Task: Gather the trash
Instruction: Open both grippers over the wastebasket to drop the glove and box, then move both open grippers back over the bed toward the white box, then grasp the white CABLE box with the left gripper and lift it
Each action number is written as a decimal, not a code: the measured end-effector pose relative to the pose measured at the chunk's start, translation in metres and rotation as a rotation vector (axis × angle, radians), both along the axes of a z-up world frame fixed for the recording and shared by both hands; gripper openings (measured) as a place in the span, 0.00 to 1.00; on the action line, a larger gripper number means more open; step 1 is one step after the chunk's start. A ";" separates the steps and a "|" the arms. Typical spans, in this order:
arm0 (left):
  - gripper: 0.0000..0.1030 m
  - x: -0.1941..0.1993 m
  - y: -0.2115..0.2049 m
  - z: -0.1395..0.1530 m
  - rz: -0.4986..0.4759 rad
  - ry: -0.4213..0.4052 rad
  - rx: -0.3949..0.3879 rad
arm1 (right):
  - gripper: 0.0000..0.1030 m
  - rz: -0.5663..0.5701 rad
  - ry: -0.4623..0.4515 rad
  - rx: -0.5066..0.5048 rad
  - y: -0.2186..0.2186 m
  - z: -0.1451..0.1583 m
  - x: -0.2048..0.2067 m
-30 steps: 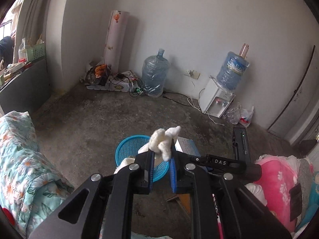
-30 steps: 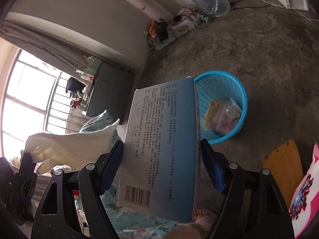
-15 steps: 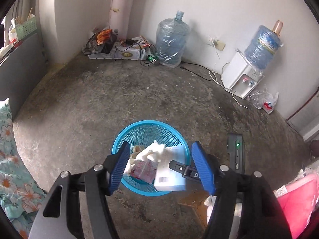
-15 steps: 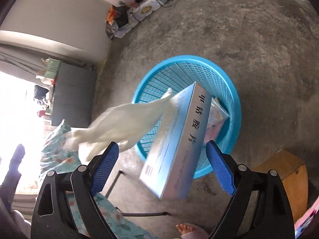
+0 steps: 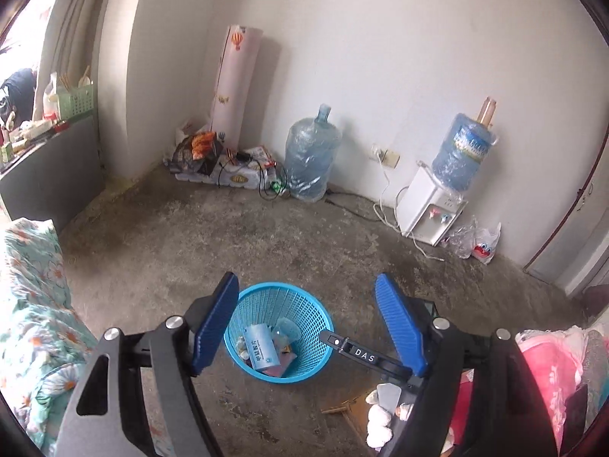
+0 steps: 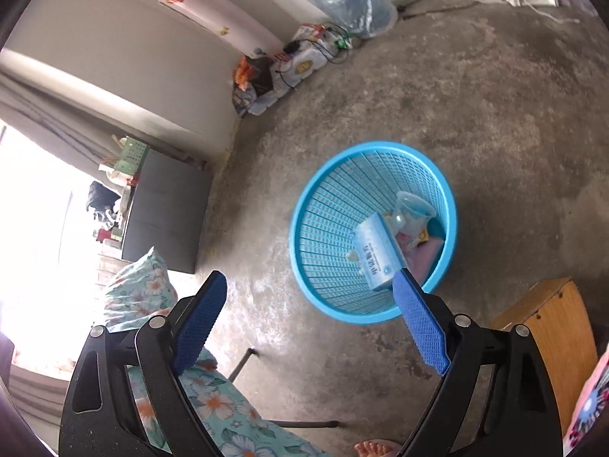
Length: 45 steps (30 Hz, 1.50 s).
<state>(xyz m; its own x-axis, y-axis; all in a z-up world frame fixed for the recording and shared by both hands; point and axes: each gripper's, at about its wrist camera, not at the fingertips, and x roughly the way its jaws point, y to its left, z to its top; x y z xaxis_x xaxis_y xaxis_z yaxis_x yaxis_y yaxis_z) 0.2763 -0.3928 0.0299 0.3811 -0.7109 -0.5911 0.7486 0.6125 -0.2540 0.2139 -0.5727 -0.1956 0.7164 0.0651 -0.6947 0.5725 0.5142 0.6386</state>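
A blue mesh trash basket (image 5: 308, 306) (image 6: 331, 228) stands on the concrete floor. Inside lie a light blue box (image 5: 260, 351) (image 6: 375, 255), a clear plastic cup (image 6: 413, 205) and other wrappers. My left gripper (image 5: 310, 327) is open and empty, held above the basket. My right gripper (image 6: 316, 323) is open and empty, above the floor just left of the basket; its right finger overlaps the basket rim in view. Part of the right gripper's body (image 5: 365, 356) shows in the left wrist view.
A floral bedsheet (image 5: 34, 323) (image 6: 160, 297) lies at the left. A wooden stool (image 6: 552, 327) stands right of the basket. Water bottles (image 5: 312, 160), a dispenser (image 5: 434, 205), a rolled mat (image 5: 236, 80) and cables line the far wall. A dark cabinet (image 6: 167, 209) stands near the window.
Both grippers opened. The white tissue dropped from the left and the blue box from the right; the box now lies in the basket. Both grippers rose slightly.
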 end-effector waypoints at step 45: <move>0.78 -0.142 0.457 -0.057 0.773 0.192 -0.011 | 0.66 0.960 -0.075 0.273 0.387 0.096 -0.011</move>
<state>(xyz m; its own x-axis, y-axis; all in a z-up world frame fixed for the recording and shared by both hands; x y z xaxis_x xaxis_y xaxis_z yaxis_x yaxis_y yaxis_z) 0.1345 0.0642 -0.0269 0.6609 -0.2931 -0.6909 0.0548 0.9370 -0.3451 0.2030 -0.1859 -0.0998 0.3178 0.7895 -0.5251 -0.0547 0.5682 0.8211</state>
